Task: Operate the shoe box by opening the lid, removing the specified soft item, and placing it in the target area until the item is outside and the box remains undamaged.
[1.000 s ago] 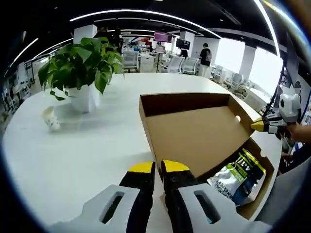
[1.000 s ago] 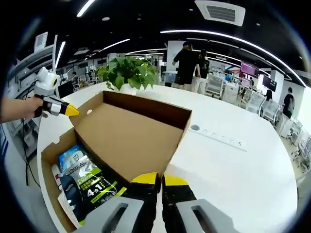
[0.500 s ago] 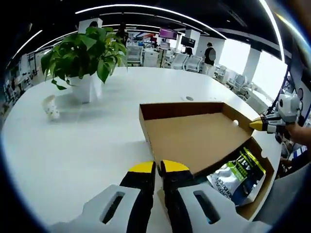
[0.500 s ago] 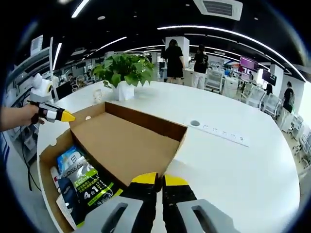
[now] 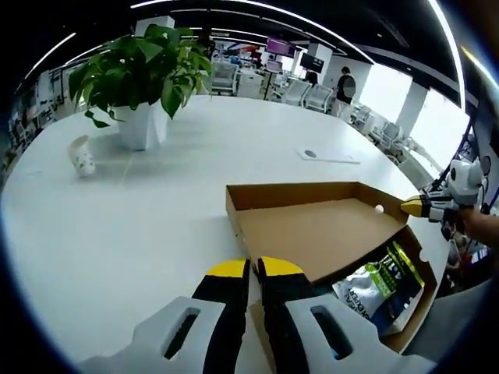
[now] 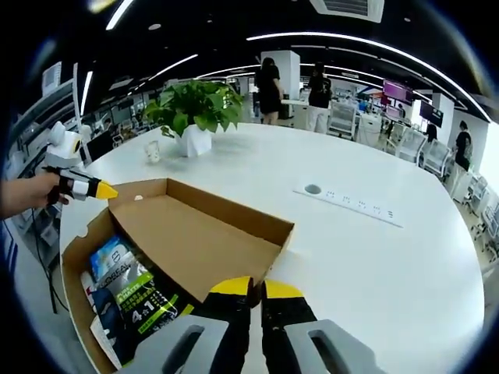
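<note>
Shoe box (image 5: 327, 234) lies open on white office table (image 5: 117, 226); both jaws seemingly pinch its lid (image 6: 195, 241).

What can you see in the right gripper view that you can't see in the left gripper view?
The right gripper view has a white power strip on the table and two people in dark clothes standing behind the plant. The left gripper view has one person far off by bright windows. Both share the potted plant, the small paper cup, the open shoe box, its lid folded back, and the soft pouches inside.
</note>
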`<state>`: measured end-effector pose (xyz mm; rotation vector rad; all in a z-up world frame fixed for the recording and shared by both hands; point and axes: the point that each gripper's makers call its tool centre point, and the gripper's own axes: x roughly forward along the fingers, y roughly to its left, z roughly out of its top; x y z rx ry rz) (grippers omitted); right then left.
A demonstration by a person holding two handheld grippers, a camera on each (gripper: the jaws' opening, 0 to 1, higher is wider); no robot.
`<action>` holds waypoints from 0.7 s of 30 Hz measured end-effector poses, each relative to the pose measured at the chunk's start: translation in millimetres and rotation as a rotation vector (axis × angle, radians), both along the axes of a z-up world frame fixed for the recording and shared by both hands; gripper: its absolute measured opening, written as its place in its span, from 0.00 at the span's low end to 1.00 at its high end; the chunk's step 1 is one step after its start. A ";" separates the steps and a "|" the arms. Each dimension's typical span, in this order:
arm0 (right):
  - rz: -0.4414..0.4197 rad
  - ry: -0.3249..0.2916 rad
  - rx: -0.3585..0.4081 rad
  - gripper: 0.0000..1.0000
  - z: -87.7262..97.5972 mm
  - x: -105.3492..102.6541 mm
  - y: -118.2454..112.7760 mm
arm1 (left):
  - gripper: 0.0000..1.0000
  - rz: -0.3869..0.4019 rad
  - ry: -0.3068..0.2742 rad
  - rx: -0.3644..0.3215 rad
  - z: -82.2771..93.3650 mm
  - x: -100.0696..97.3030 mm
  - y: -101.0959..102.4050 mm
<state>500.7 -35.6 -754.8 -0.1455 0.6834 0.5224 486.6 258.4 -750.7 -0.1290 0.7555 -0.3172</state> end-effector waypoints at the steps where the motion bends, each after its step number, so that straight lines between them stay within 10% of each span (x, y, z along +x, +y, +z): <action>1: 0.001 0.000 0.000 0.00 0.4 -0.2 0.1 | 0.03 -0.001 -0.001 0.003 0.2 -0.4 -0.4; 21: 0.043 -0.035 0.016 0.15 17.8 -25.1 3.4 | 0.15 -0.046 -0.037 0.068 13.3 -26.6 0.0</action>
